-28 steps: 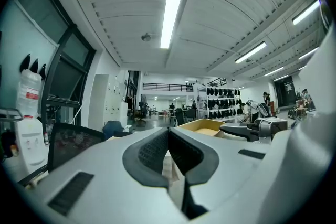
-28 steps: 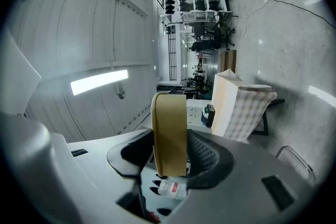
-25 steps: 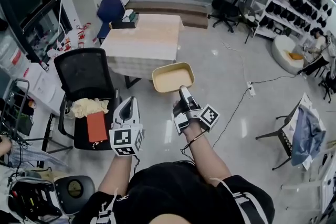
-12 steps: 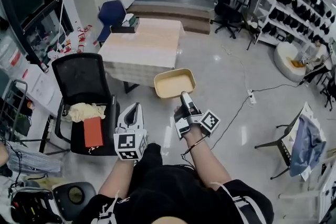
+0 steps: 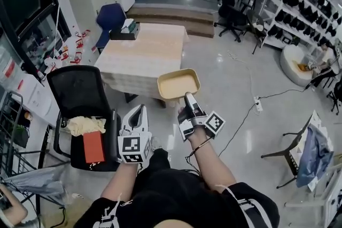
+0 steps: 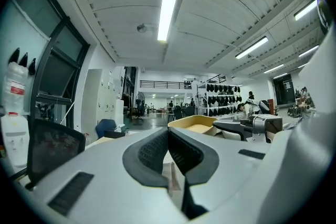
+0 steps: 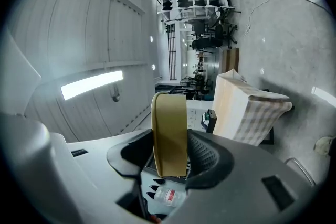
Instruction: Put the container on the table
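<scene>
A shallow tan container point(image 5: 178, 84) hangs in the air over the floor, just off the near right corner of the cloth-covered table point(image 5: 143, 50). My right gripper point(image 5: 188, 97) is shut on its near rim. In the right gripper view the container's wall point(image 7: 169, 132) stands pinched between the two dark pads, with the table point(image 7: 247, 105) to the right. My left gripper point(image 5: 138, 113) is held lower left of the container, jaws shut with nothing between them. The left gripper view shows the container point(image 6: 195, 123) past its closed jaws.
A dark tissue box point(image 5: 125, 30) sits on the table's far left corner. A black office chair point(image 5: 80, 100) with a cloth and a red book stands left of me, and a blue chair point(image 5: 111, 16) beyond the table. A folding chair point(image 5: 299, 149) is at right; a cable point(image 5: 243, 105) crosses the floor.
I have walked a little nearer the table; it looms larger. The right gripper still carries the container, and the left gripper has barely shifted.
</scene>
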`<state>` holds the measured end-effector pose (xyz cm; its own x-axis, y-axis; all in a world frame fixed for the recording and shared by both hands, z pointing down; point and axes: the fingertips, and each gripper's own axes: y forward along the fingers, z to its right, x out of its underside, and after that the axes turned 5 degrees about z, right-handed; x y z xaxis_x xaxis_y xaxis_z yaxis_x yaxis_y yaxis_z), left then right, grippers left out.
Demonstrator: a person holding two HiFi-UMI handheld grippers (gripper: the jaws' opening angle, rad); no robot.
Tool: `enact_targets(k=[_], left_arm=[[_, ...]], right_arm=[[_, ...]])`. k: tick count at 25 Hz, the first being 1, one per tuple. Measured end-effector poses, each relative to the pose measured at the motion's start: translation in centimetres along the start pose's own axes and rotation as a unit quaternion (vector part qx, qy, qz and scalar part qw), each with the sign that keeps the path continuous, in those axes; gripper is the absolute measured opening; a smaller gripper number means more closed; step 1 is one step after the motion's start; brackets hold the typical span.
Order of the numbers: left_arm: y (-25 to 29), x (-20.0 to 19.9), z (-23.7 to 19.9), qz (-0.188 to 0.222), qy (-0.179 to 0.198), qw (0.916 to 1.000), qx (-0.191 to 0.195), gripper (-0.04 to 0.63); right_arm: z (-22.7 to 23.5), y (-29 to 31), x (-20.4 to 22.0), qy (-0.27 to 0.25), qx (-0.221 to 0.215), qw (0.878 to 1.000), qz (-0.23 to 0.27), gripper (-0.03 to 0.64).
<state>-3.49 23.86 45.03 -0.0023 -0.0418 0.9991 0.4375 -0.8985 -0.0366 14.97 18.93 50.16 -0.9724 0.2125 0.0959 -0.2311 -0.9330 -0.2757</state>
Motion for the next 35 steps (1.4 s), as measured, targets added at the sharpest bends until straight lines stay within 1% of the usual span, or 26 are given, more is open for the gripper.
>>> enact_targets(k=[6, 10, 13, 16, 20, 23, 27, 31, 35], left_arm=[[8.5, 1.5, -4.3, -0.008, -0.009, 0.9999, 0.003, 0.011], [15.5, 1.5, -8.4, -0.012, -0.016, 0.9998, 0.007, 0.012], [20.7, 1.0, -11.9, -0.01, -0.019, 0.9997, 0.008, 0.012], [25.7, 0.4, -15.8, -0.002, -0.021, 0.9998, 0.005, 0.012], [30.8, 0.6, -20.6, 0.0, -0.031, 0.9995, -0.005, 0.012], [33.9, 1.1, -23.2, -0.006, -0.034, 0.9994, -0.006, 0.012], [36.5, 1.8, -26.0, -0.015, -0.037, 0.9992, -0.01, 0.011], [38.1, 2.6, -27.3, -0.026, -0.036, 0.9989, -0.018, 0.012], [39.7, 3.7, -27.8, -0.039, -0.039, 0.998, -0.031, 0.012]], right_arm=[[4.0, 8.4, -1.2, -0.001, 0.011, 1.0, -0.008, 0.215], [6.1, 16.2, -2.2, -0.004, 0.018, 1.0, -0.009, 0.215], [8.5, 22.0, -3.5, -0.017, 0.023, 1.0, -0.01, 0.215], [8.3, 28.2, -3.6, -0.01, 0.017, 1.0, -0.01, 0.215], [9.8, 35.2, -3.4, -0.011, 0.019, 1.0, -0.016, 0.215], [10.8, 39.4, -3.1, -0.009, 0.021, 1.0, -0.022, 0.215], [12.2, 42.9, -2.6, -0.008, 0.028, 0.999, -0.027, 0.215], [13.5, 45.0, -2.8, 0.002, 0.03, 0.999, -0.028, 0.215], [15.5, 46.5, -3.3, 0.013, 0.041, 0.998, -0.037, 0.215]])
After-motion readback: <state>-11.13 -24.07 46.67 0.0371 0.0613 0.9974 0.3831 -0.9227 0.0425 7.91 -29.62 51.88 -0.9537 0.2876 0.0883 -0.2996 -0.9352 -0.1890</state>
